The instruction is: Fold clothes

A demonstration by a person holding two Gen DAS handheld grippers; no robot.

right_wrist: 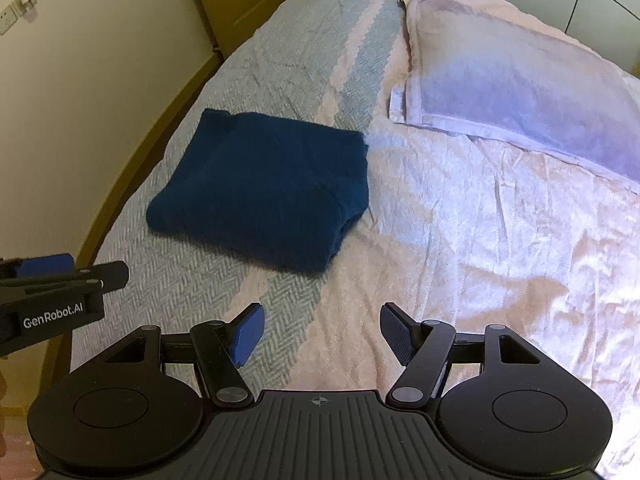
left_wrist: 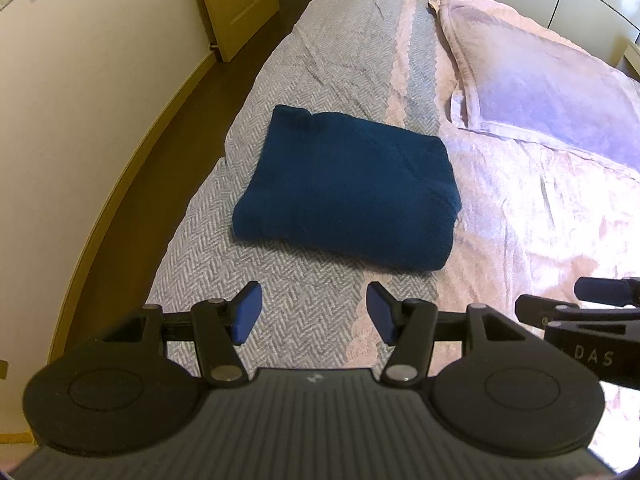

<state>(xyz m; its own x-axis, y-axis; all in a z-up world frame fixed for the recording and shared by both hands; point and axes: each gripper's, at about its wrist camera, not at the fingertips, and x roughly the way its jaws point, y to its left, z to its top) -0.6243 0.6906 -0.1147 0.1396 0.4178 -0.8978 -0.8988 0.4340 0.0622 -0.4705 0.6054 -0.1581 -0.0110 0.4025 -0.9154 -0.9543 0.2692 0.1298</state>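
On the bed (left_wrist: 304, 312), left of the pillow (left_wrist: 532, 80), a dark blue garment (left_wrist: 348, 188) lies as a compact folded bundle, looking finished. Left gripper (left_wrist: 314, 314) and right gripper (right_wrist: 322, 334) hover short of it, jaws wide, holding nothing, probably released.

The sweater (left_wrist: 344, 188) is a thick, matt, fuzzy navy knit. The bedspread (left_wrist: 304, 60) is woven grey herringbone cloth, rougher than the pale pink quilt (right_wrist: 500, 240), which has a crinkled sheen. The pillow (right_wrist: 500, 68) looks like smooth cloth. The fingers (left_wrist: 246, 312) have blue ribbed pads on matt black plastic. The door (left_wrist: 236, 0) is smooth wood.
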